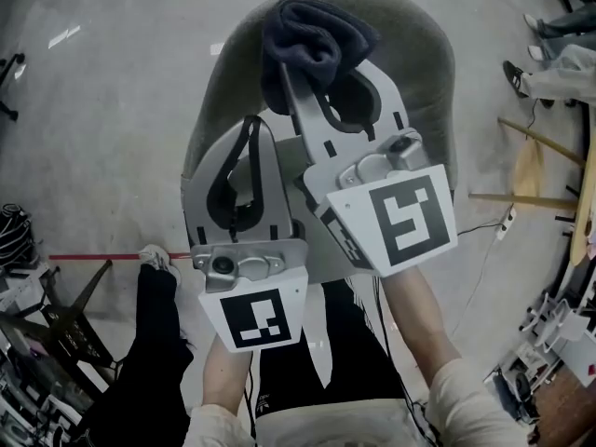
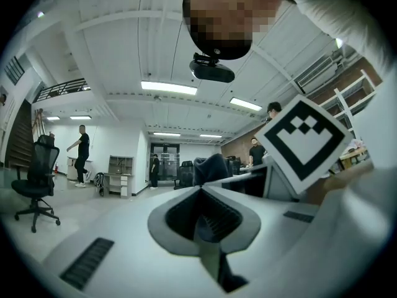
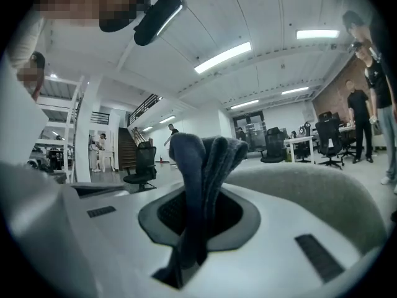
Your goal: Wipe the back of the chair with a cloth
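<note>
A grey-green chair stands below me, its curved back (image 1: 424, 54) rising toward the far side. My right gripper (image 1: 321, 71) is shut on a dark blue cloth (image 1: 312, 31), which is bunched over the inner side of the back near its top edge. In the right gripper view the cloth (image 3: 201, 160) stands folded between the jaws, with the chair back (image 3: 310, 194) just behind it. My left gripper (image 1: 250, 127) hangs lower and to the left above the seat, jaws shut on nothing. In the left gripper view, the cloth (image 2: 211, 166) shows beyond its tips (image 2: 201, 197).
People's legs and shoes (image 1: 554, 68) are at the far right, with wooden sticks (image 1: 531, 170) and a cable on the floor. Racks of gear (image 1: 37, 333) crowd the lower left. A red floor line (image 1: 93, 256) runs left. A black office chair (image 2: 37, 179) stands in the open hall.
</note>
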Motion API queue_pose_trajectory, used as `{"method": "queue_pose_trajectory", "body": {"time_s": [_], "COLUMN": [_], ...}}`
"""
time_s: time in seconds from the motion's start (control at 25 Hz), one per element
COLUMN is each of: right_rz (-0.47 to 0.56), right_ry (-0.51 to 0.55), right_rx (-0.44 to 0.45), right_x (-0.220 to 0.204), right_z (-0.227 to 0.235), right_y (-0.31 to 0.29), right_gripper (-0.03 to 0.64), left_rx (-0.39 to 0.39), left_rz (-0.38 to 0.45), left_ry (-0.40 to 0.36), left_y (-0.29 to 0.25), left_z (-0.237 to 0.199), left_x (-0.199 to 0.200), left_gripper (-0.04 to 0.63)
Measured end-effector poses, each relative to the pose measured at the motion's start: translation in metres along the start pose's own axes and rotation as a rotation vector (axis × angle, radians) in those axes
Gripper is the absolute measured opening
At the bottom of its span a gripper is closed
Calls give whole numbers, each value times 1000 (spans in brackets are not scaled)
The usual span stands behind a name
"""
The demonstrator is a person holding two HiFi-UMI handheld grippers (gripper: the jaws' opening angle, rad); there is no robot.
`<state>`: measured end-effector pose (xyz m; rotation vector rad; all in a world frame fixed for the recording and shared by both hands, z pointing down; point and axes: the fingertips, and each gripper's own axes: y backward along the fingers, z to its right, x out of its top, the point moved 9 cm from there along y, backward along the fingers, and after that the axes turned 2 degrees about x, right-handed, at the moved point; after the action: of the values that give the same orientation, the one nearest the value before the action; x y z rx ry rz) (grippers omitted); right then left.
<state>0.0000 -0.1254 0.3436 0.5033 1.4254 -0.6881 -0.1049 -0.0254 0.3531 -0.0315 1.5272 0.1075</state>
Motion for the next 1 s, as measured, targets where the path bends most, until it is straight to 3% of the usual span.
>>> {"method": "queue_pose_trajectory", "body": {"time_s": [0.24,0.44,0.64,1.0], "right_rz": [0,-6,-10,-42], "right_ry": [-23,11,17,75], "right_rx": [82,77,46,-105], "right_x": [0,2,5,9], "right_z": [-27,-3,-9,27], "right_y": [-37,-34,-42,-21], "right_gripper": [54,55,55,55], "left_rx": [14,26,19,-14], "left_rz": [-18,-34,-38,-42], "left_ry": [-17,-19,-2,5], "left_y": [9,-2,2,-7], "left_z": [-28,-18,-27,-8], "left_x": [-5,-8,-11,-11], "left_gripper": [14,14,14,14]}}
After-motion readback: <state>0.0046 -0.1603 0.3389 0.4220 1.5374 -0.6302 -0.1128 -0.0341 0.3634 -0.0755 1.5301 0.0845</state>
